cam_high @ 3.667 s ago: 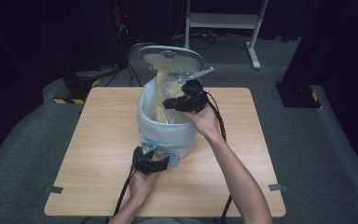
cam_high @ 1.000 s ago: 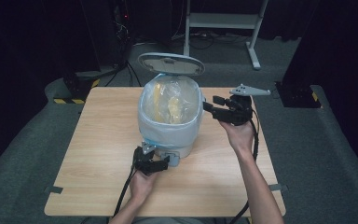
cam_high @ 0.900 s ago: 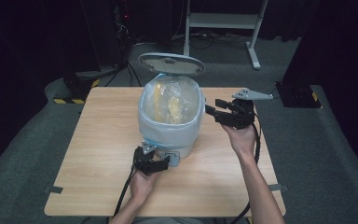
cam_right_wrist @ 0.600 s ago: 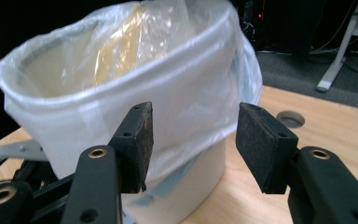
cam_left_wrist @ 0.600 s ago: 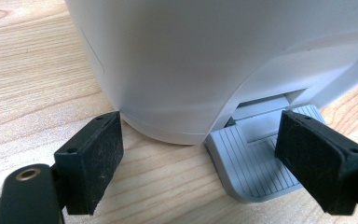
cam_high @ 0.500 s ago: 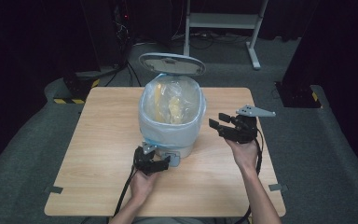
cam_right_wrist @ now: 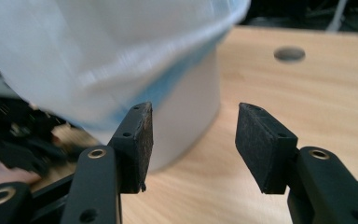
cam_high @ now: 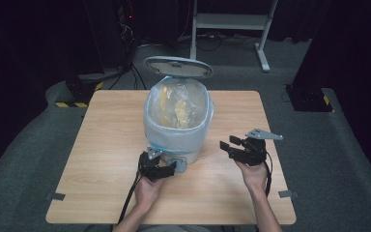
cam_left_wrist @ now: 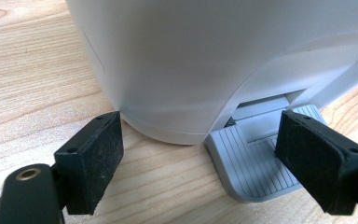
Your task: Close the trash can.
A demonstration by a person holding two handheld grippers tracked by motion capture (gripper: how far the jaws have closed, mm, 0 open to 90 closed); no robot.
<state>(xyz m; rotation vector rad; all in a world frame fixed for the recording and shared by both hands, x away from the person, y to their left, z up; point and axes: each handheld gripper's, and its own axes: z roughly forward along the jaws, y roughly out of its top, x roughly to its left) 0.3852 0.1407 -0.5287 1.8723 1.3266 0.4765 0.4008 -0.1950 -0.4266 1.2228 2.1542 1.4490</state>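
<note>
Room: dark studio, grey carpet, wooden table in the middle, white stand behind it.
Bin: white pedal bin stands at table centre, lid tipped up and back, clear liner bag folded over the rim, yellowish waste inside.
Pedal: grey ribbed pedal at the bin's near foot, flat on the wood.
Left gripper: left gripper low at the bin's base, jaws apart and clamped on nothing; in the left gripper view one pad sits by the bin wall, the other over the pedal's right edge, seemingly pressing it.
Left hand pose: left hand low over the table, forearm in from the bottom edge, gripper pointing forward at the bin foot.
Right gripper: right gripper right of the bin, just above the table, jaws apart with nothing between them; its view looks past the liner's blue band to the bin wall.
Right hand pose: right hand palm low, gripper level, pointing left toward the bin, apart from it.
Step in hand (judged): lid held open by the pedal; right side free.
How to do it well: keep pressure straight down on the pedal so the bin doesn't slide; ease off slowly so the lid drops softly; keep the right jaws clear of the liner.
</note>
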